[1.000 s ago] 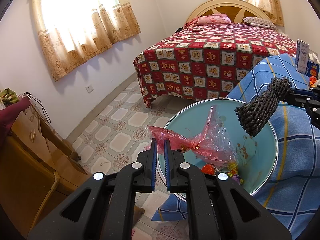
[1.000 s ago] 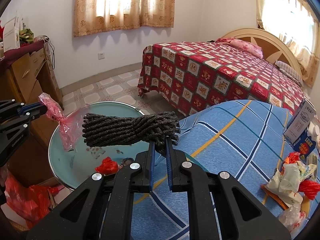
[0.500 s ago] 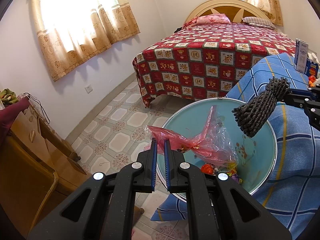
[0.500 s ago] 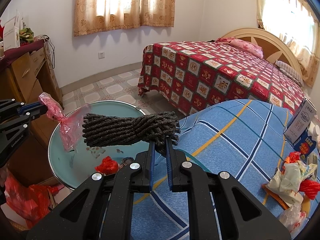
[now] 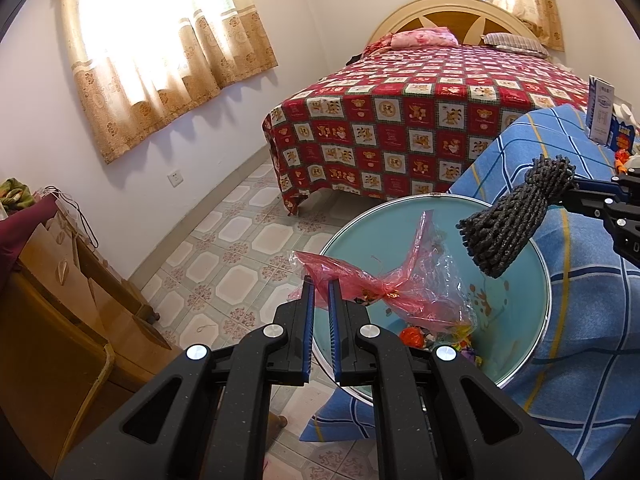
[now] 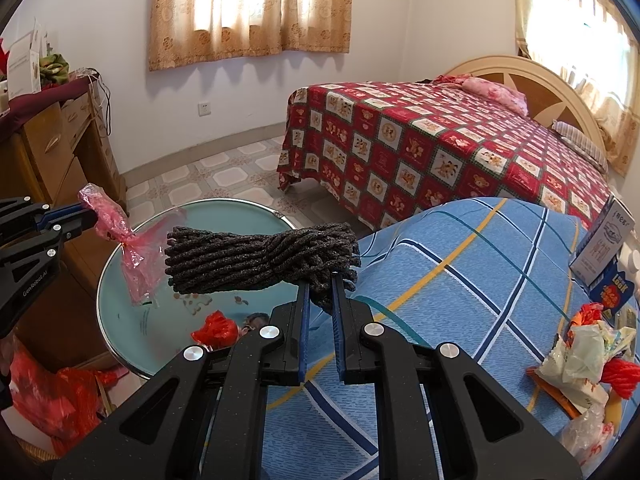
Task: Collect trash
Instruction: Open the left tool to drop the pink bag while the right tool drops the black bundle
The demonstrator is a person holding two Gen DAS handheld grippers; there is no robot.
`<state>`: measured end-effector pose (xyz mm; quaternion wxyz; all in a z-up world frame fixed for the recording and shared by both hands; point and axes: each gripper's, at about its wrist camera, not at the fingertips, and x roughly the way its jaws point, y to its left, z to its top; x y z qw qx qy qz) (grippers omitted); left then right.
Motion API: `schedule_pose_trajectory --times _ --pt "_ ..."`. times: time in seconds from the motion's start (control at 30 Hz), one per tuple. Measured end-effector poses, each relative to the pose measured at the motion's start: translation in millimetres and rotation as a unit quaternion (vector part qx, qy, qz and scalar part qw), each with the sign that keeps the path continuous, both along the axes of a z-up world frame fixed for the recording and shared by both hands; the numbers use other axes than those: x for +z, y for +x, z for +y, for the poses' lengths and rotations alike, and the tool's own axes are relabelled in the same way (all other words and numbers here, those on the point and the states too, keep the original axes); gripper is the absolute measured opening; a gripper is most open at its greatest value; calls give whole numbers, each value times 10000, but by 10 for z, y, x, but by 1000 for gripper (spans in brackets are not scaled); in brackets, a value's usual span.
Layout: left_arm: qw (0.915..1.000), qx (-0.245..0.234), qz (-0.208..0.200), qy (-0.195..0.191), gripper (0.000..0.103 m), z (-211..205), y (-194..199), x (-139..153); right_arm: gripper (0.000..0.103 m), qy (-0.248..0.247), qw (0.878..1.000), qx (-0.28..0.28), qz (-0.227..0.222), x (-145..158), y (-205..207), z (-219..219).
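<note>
Dark grey, rough cord wound into a thick bundle (image 6: 260, 260) is pinched at its knotted end by the right gripper (image 6: 318, 280), whose jaws are nearly closed on it. The long free part sticks out stiffly over the basin (image 5: 532, 320), a round, smooth, pale blue bowl with a bright metal rim. Over the basin's near edge the left gripper (image 5: 319, 284) clamps a thin, crinkled red plastic bag (image 5: 384, 284); most of the film droops inside the basin. At the basin's bottom lie small bright wrappers (image 5: 416, 336).

To do this step well, I think each hand should sink low into the basin before the jaws open, because the light film may drift outside and the cord may roll over the rim. More trash (image 6: 580, 356) waits on the blue checked cloth (image 6: 460, 280), well apart from the basin.
</note>
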<state>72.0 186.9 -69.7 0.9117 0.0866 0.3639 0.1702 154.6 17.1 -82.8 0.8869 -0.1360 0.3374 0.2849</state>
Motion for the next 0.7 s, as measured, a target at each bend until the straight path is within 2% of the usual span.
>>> schedule_pose_trajectory --times 0.1,0.2,0.27,0.33,0.6,0.7 --pt "10000 -24 3 -14 9 -45 13 -12 11 -2 10000 14 -2 -14 -13 14" --pt "10000 -52 20 -39 15 -122 44 -39 14 36 10000 66 20 -32 -23 42" --pt "10000 -63 7 -41 25 -166 51 -56 26 79 9999 117 25 -37 -26 40" --pt "9999 -96 -1 -47 31 -169 50 -58 33 80 9999 125 26 -50 -30 43" --pt "10000 -55 -53 -11 53 -160 57 -58 41 86 9999 123 72 -62 -43 57" --pt "10000 -51 -66 -4 54 -170 52 -55 46 82 9999 118 54 -62 -49 52"
